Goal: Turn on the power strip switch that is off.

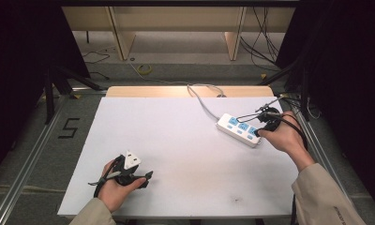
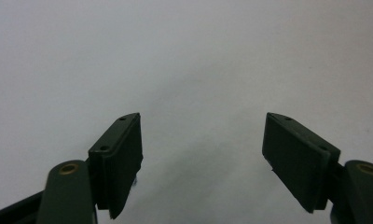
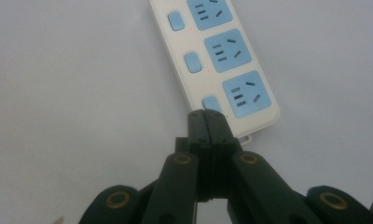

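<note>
From the high view we see the whole white counter (image 1: 185,154), with a power strip (image 1: 239,130) lying near its far right edge and a grey cable (image 1: 202,101) running from the strip's far end off the back of the counter. The right hand-held gripper (image 1: 259,133) sits at the near end of that strip, while the left hand-held gripper (image 1: 146,177) rests low at the near left, well apart from it. A floor marking shaped like a 5 (image 1: 69,127) lies left of the counter.

In the right gripper view we see what the high view is too small to give: the right hand-held gripper (image 3: 206,114) has its jaws pressed flat together with nothing between them, and their tips meet the nearest blue switch (image 3: 211,103) on the power strip (image 3: 194,88). Here we count three blue sockets and three blue switches, one switch beside each socket.

In the left gripper view we see the left hand-held gripper (image 2: 201,140) with its jaws spread wide, holding nothing, over bare white counter (image 2: 184,56).

We count two hand-held grippers, one power strip, one cable.
</note>
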Demonstrator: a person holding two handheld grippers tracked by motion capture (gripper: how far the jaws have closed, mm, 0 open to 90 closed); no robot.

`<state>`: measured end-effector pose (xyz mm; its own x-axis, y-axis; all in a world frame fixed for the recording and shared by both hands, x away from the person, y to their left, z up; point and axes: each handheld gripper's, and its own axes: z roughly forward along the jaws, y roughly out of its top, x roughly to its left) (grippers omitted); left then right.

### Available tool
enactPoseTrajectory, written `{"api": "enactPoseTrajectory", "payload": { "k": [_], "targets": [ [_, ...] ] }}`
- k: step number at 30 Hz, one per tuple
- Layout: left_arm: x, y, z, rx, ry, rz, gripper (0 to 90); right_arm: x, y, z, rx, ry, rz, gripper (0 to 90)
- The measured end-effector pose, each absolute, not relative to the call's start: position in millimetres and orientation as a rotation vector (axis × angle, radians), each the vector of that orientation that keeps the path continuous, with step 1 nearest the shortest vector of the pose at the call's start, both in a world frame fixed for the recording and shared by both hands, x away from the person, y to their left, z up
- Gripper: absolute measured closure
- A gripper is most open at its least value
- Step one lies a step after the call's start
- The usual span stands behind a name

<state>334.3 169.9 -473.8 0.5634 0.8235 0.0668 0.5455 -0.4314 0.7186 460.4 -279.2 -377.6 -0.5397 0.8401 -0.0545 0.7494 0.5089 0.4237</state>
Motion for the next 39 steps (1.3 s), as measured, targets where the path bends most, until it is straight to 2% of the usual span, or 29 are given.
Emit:
{"api": "enactPoseTrajectory", "payload": {
  "k": [39],
  "targets": [
    [334.5,169.5,-474.2,2.141,1.09,0.546,28.5,480.0,-273.2,-382.0,1.366,2.514,0.474,90.0]
  ]
}}
